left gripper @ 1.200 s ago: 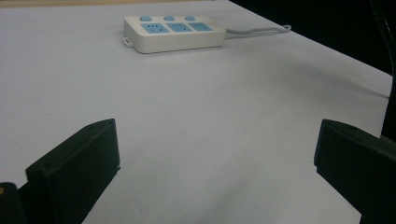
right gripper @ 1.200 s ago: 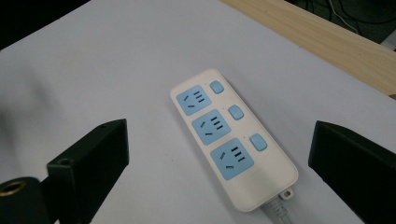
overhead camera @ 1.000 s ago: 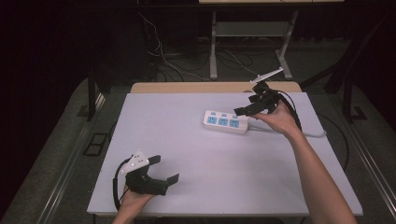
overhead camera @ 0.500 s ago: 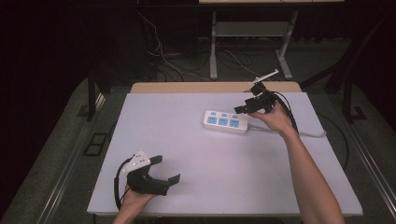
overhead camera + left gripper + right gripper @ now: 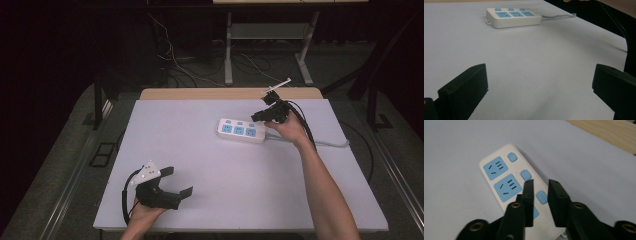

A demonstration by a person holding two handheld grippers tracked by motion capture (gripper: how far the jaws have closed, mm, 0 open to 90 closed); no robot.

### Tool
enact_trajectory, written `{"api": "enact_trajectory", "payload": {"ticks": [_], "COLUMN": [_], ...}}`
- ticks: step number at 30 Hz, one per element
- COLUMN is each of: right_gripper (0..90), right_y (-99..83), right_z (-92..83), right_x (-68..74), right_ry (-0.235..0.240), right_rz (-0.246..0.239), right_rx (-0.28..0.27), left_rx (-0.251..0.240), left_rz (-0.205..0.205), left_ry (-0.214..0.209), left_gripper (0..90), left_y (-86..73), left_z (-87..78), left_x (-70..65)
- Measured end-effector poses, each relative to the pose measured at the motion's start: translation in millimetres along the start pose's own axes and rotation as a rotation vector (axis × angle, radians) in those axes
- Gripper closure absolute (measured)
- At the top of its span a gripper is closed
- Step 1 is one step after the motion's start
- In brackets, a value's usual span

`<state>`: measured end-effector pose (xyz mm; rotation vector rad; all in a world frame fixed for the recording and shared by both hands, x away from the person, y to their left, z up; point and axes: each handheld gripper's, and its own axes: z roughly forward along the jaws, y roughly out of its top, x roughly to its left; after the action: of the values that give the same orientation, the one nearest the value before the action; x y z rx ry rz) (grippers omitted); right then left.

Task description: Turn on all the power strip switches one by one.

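Note:
A white power strip [image 5: 240, 131] with three blue sockets and blue switches lies at the back right of the white table [image 5: 225, 200]. My right gripper [image 5: 258, 118] hangs just over the strip's right end. In the right gripper view the strip [image 5: 499, 170] lies below the right gripper [image 5: 541, 185], whose jaws have just been closing; a narrow gap is left, with nothing between them, above the third switch [image 5: 541, 197]. My left gripper [image 5: 180, 181] rests open at the front left of the table. The left gripper view has the left gripper [image 5: 539, 75] wide apart and the strip [image 5: 514, 17] far off.
The strip's grey cable [image 5: 330, 144] runs off to the right across the table. A wooden edge [image 5: 200, 93] shows behind the white top. Beyond it stand metal legs [image 5: 228, 55] and loose cables [image 5: 175, 65] on the dark floor.
The right hand has sunk toward the strip's right end, and its jaws have narrowed. The left gripper has kept still.

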<state>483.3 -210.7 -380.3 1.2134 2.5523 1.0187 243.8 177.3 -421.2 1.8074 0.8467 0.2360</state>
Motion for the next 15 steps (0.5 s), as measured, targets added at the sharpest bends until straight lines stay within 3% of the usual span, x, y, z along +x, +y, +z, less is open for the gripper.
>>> {"api": "enact_trajectory", "payload": {"ticks": [4, 8, 15], "right_gripper": [89.9, 89.9, 89.9], "right_y": [-0.9, 0.0, -3.4], "right_z": [3.5, 7.4, 18.9], "right_x": [-1.3, -2.4, -6.5], "right_ry": [-0.006, -0.008, 0.005], "right_rz": [-0.009, -0.006, 0.013], "right_rx": [0.002, -0.01, 0.017], "left_rx": [0.001, 0.0, -0.003], "left_rz": [-0.003, -0.006, -0.005], "left_ry": [-0.002, -0.005, -0.003], "left_gripper": [0.0, 0.0, 0.0], "left_y": [0.0, -0.2, 0.0], "left_z": [0.6, 0.7, -0.1], "left_x": [0.6, 0.3, 1.2]}}
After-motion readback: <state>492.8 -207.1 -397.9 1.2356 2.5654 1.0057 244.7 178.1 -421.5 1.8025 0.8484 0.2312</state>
